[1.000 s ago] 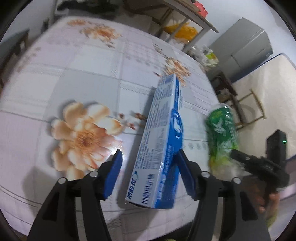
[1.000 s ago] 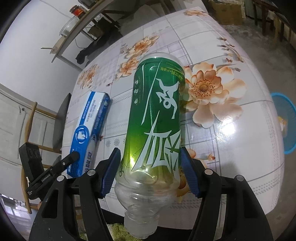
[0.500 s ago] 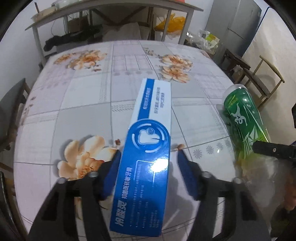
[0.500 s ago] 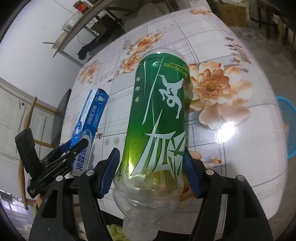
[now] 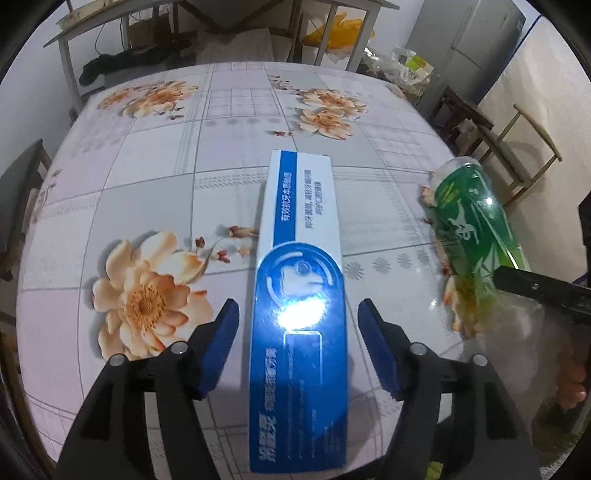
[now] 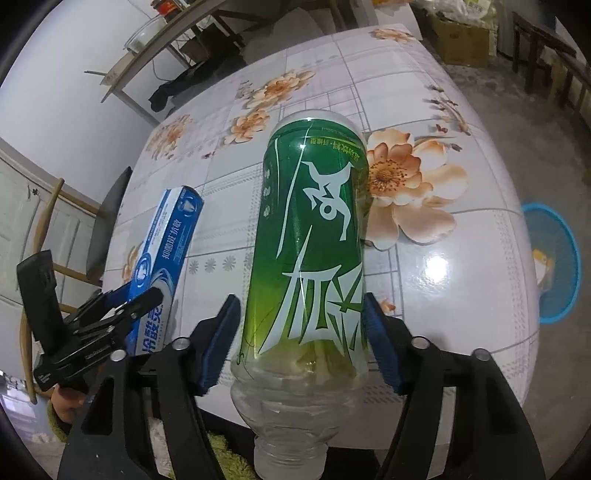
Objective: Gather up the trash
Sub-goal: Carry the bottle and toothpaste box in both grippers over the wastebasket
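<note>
A long blue and white toothpaste box [image 5: 301, 302] lies between the fingers of my left gripper [image 5: 299, 332]; the jaws stand apart from its sides, so the gripper is open. The box also shows in the right wrist view [image 6: 162, 258]. My right gripper [image 6: 301, 325] is shut on a green-labelled plastic bottle [image 6: 310, 240], held bottom-forward above the table, its neck toward the camera. The bottle also shows at the right of the left wrist view [image 5: 476, 229].
The round table [image 5: 147, 177] has a floral tiled cloth. A blue basket [image 6: 554, 266] stands on the floor to the right of the table. Wooden chairs [image 5: 517, 147] stand around it, and a long bench table [image 5: 184, 22] is behind.
The toothpaste box has turned from on edge to flat, and the left jaws have parted from it. The left view has tilted up. The right gripper still holds the bottle.
</note>
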A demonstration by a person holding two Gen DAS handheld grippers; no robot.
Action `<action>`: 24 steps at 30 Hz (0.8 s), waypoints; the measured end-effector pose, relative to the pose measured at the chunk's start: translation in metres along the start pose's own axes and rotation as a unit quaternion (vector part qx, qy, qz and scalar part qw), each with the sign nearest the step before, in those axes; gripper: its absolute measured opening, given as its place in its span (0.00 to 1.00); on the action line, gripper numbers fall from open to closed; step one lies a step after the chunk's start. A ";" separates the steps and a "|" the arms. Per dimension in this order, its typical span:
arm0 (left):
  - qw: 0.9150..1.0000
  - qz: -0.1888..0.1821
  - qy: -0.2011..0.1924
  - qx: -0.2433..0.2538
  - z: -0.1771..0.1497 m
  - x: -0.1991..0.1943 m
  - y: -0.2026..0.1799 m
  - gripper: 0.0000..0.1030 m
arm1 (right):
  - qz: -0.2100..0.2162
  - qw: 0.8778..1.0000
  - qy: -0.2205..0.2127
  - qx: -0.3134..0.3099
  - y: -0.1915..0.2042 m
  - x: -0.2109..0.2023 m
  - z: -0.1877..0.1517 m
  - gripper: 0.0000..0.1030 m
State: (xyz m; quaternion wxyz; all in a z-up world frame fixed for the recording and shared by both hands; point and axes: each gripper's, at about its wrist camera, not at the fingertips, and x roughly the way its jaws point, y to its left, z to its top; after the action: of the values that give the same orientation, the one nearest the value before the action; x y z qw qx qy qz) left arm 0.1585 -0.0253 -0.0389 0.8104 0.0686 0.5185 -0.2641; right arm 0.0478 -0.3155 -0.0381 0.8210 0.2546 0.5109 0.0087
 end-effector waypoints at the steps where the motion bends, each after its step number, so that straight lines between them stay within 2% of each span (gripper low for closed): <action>1: 1.000 0.004 0.000 0.002 0.001 0.002 0.000 0.63 | -0.002 1.000 0.000 -0.002 0.001 0.000 0.000 0.69; 6: 0.999 0.031 -0.010 0.016 0.003 0.007 0.000 0.63 | -0.017 1.000 0.005 -0.007 0.007 0.008 -0.001 0.71; 18: 0.998 0.056 -0.011 0.038 0.000 0.013 -0.005 0.56 | -0.042 0.999 0.005 -0.011 0.014 0.018 -0.002 0.70; 24: 0.997 0.064 -0.012 0.050 -0.001 0.014 -0.009 0.54 | -0.043 0.999 0.003 -0.015 0.017 0.018 -0.003 0.64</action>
State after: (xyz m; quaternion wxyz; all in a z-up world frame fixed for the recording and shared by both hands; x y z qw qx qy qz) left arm 0.1578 -0.0373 -0.0502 0.8275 0.1389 0.4891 -0.2381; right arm 0.0583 -0.2948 -0.0470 0.8228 0.2203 0.5236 -0.0185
